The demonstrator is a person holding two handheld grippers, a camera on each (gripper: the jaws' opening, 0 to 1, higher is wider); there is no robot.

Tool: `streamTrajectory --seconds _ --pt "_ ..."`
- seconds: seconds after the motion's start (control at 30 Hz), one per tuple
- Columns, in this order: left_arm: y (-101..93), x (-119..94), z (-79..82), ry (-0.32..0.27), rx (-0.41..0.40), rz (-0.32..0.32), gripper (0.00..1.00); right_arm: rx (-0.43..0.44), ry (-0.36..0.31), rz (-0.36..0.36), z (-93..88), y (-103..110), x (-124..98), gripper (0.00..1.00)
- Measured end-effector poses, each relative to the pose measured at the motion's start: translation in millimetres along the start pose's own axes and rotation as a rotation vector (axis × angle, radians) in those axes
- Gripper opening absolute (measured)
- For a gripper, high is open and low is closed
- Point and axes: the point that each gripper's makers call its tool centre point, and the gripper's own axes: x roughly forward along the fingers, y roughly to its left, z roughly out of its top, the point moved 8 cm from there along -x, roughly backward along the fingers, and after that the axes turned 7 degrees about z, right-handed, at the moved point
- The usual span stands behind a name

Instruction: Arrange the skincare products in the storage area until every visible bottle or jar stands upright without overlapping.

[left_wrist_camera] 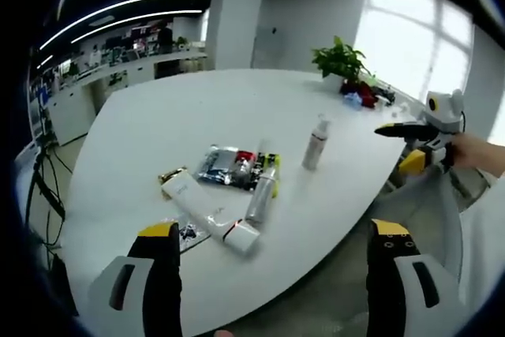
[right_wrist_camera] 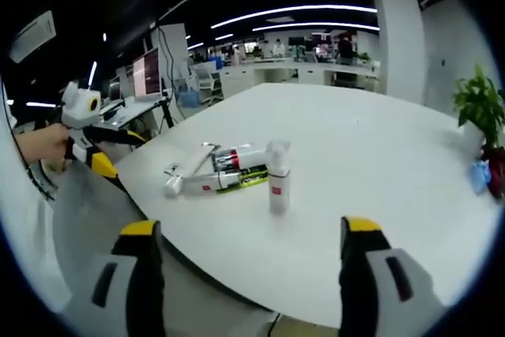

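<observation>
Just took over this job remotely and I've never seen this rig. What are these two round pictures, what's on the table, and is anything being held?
No robot arm here: a person carries a hand-held gripper in each hand, each with a fisheye camera looking along its jaws. In the left gripper view, the left hand-held gripper stands open and empty; the other one appears at the right, by the person's hand. In the right gripper view, the right hand-held gripper is also open and empty. On the white table one pump bottle stands upright. Beside it a white tube, a slim bottle and foil packets lie flat. A potted plant sits at the far edge.
</observation>
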Motion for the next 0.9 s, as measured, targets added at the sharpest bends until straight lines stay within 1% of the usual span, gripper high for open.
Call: streamTrajectory --seconds 0.2,0.5,0.67,0.9 --pt "1.6 -1.1 -0.2 -0.001 -0.007 0.008 0.97 -0.014 0.001 0.006 7.0 -4.0 2.4 0.93" --pt "4.3 -1.2 2.1 -0.013 -0.021 0.014 0.97 -0.069 0.007 0.019 26.7 -16.6 7.7 0.92" --pt "8.4 -2.3 3.8 -0.02 -0.026 0.019 0.97 -0.098 -0.003 0.028 44.7 -26.9 12.5 0.9" --pt "12.8 -2.0 5.3 -0.027 -0.037 0.028 0.97 -0.155 -0.014 0.068 75.1 -41.3 25.6 0.87"
